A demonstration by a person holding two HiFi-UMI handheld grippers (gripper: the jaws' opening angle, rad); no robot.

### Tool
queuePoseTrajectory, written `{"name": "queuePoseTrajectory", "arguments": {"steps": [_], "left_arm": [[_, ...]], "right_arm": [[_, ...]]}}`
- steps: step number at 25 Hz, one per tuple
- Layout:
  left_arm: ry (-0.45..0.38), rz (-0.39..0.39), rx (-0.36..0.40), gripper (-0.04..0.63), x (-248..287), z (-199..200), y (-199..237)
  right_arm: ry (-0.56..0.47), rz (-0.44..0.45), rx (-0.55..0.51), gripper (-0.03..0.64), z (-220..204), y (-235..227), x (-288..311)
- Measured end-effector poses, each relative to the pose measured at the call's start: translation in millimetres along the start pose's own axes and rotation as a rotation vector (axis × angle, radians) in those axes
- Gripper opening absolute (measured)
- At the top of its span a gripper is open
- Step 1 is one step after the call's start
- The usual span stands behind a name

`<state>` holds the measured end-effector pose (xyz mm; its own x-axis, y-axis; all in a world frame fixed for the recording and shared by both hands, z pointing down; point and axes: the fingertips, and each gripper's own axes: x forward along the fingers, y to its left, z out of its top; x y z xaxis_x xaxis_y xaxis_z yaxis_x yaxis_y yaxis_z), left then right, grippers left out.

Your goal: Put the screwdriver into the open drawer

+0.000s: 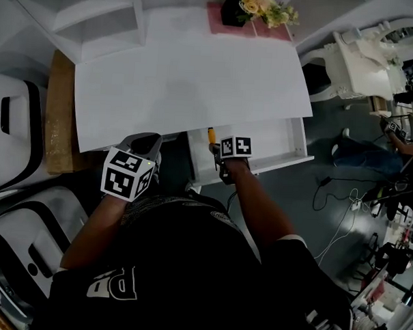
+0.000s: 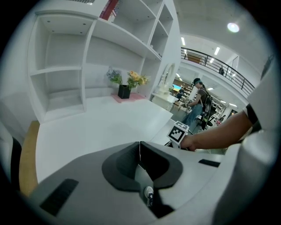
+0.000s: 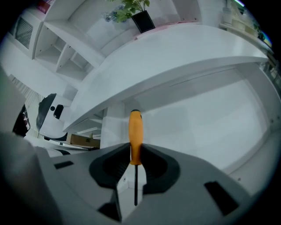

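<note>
The screwdriver (image 3: 135,134) has an orange handle and a thin dark shaft. My right gripper (image 3: 135,151) is shut on it, handle pointing away from me over the open white drawer (image 3: 228,118). In the head view the orange handle (image 1: 211,135) shows just above the right gripper (image 1: 224,158), at the left end of the drawer (image 1: 293,141) under the desk's front edge. My left gripper (image 2: 139,151) is shut with nothing between its jaws; it hovers by the desk's near edge (image 1: 135,166), left of the drawer.
A white desk (image 1: 190,78) fills the middle, with a potted flower (image 1: 251,7) on a pink mat at its far edge and white shelves (image 1: 97,16) at the far left. A wooden panel (image 1: 58,113) flanks the desk. Cables (image 1: 338,201) lie on the floor to the right.
</note>
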<state>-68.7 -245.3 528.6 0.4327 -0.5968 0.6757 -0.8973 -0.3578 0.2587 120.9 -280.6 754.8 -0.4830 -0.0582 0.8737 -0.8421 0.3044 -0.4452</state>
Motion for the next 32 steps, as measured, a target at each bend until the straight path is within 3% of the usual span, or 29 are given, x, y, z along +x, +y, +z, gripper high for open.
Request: {"name": "queuePoseTrajectory", "arguments": {"steps": [32], "left_arm": [[0.025, 0.037, -0.041, 0.015, -8, -15, 14]], "right_arm": [[0.123, -0.091, -0.014, 0.086, -13, -26, 49]]}}
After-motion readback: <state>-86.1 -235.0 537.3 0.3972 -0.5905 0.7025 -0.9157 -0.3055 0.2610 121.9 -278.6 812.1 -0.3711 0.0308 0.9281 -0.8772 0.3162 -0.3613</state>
